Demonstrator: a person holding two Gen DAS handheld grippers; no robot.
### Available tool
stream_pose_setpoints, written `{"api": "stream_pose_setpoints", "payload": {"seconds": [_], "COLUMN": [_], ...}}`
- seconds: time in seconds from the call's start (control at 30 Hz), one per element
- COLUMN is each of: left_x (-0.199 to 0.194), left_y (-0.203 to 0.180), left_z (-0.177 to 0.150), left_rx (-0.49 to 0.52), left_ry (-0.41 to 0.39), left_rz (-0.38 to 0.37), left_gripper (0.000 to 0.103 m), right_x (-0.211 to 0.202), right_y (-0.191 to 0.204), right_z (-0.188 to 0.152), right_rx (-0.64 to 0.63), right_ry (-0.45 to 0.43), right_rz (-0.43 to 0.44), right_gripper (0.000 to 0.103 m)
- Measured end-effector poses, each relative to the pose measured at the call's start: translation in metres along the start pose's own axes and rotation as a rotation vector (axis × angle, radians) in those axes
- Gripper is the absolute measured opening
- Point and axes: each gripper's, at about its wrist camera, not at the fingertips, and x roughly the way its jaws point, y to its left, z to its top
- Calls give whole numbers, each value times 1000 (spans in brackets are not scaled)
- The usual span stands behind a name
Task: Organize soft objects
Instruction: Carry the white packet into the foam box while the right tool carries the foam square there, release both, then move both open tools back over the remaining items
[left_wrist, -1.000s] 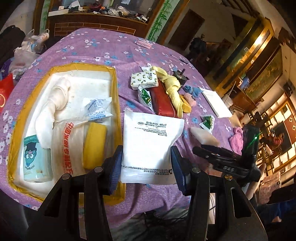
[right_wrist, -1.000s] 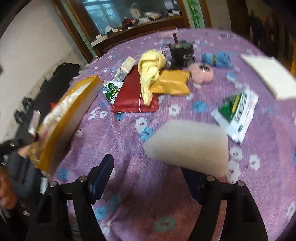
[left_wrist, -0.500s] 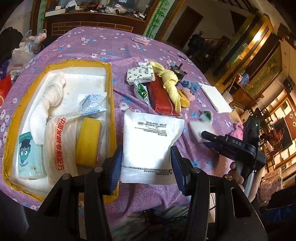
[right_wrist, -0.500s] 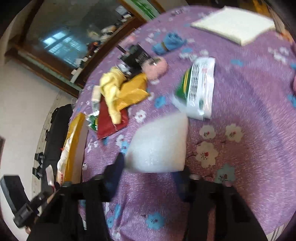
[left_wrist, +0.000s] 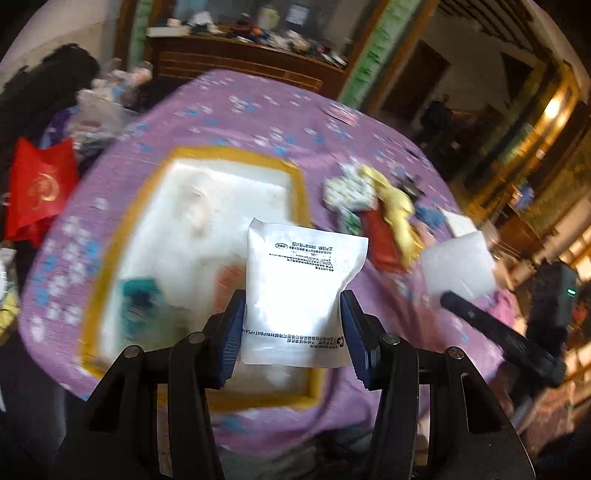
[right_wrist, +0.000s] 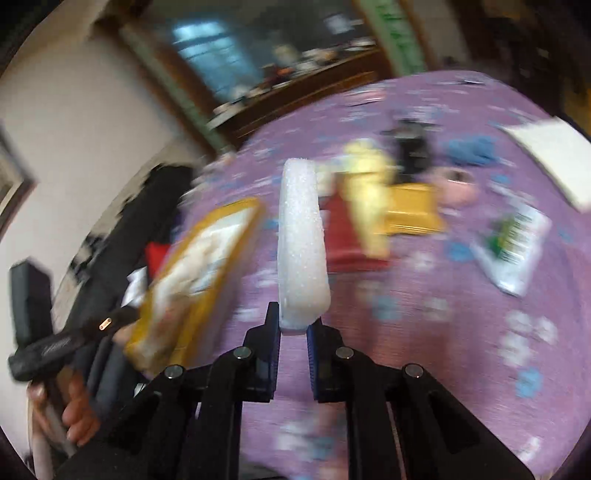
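My left gripper (left_wrist: 291, 332) is shut on a white plastic pouch (left_wrist: 299, 295) with black print and holds it in the air above the yellow-rimmed white box (left_wrist: 299, 184). My right gripper (right_wrist: 293, 332) is shut on a white foam sponge (right_wrist: 301, 243), held on edge above the purple cloth. The sponge also shows in the left wrist view (left_wrist: 458, 266), lifted at the right. The box (right_wrist: 207, 251) lies to the left of the sponge in the right wrist view. Both views are blurred by motion.
Loose on the purple flowered tablecloth (right_wrist: 424, 332) lie a yellow cloth (right_wrist: 365, 184), a red pouch (right_wrist: 343, 240), a golden pouch (right_wrist: 410, 214), a green-and-white packet (right_wrist: 513, 243), a blue cloth (right_wrist: 469, 151) and a white pad (right_wrist: 550, 155). A red bag (left_wrist: 37, 192) hangs off the table's left.
My right gripper closed on the white sponge and lifted it off the cloth, turning it on edge. My left gripper moved left with the pouch, over the box.
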Motion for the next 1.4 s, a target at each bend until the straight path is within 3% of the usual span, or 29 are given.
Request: {"api": "stream_pose_setpoints", "payload": {"seconds": [0.1, 0.23, 0.3, 0.43, 0.6, 0.67, 0.73, 0.77, 0.87, 1.0, 1.13, 1.23, 1.4], "left_x": [2, 23, 39, 61, 82, 87, 88, 87, 84, 75, 44, 19, 9], "left_y": [15, 33, 43, 53, 61, 63, 65, 67, 69, 67, 56, 42, -6], "left_z": [12, 31, 43, 60, 69, 72, 74, 74, 72, 62, 41, 21, -7], "left_rx": [-17, -43, -67, -76, -98, -120, -148, -168, -193, -200, -171, -134, -51], "left_ry": [-20, 15, 42, 72, 120, 130, 126, 124, 135, 141, 62, -6, 6], "left_rz": [59, 41, 6, 24, -6, -52, -116, -153, -163, -131, -70, -25, -125], "left_gripper": [50, 50, 50, 50, 51, 52, 64, 66, 66, 66, 66, 66, 66], "right_x": [30, 81, 108, 152, 173, 170, 163, 162, 146, 117, 90, 67, 40], "right_y": [31, 60, 69, 75, 80, 80, 78, 81, 82, 89, 81, 66, 28], "right_z": [11, 29, 40, 55, 56, 57, 55, 56, 52, 43, 20, 0, -24], "right_rx": [-58, -99, -109, -104, -75, -55, -44, -43, -43, -83, -112, -128, -111], "right_ry": [69, 170, 216, 301, 348, 355, 342, 333, 288, 229, 204, 167, 125], "right_rz": [102, 164, 161, 117, 87, 88, 92, 99, 150, 128, 140, 95, -22], "right_gripper": [11, 11, 11, 11, 13, 13, 16, 26, 54, 56, 59, 67, 67]}}
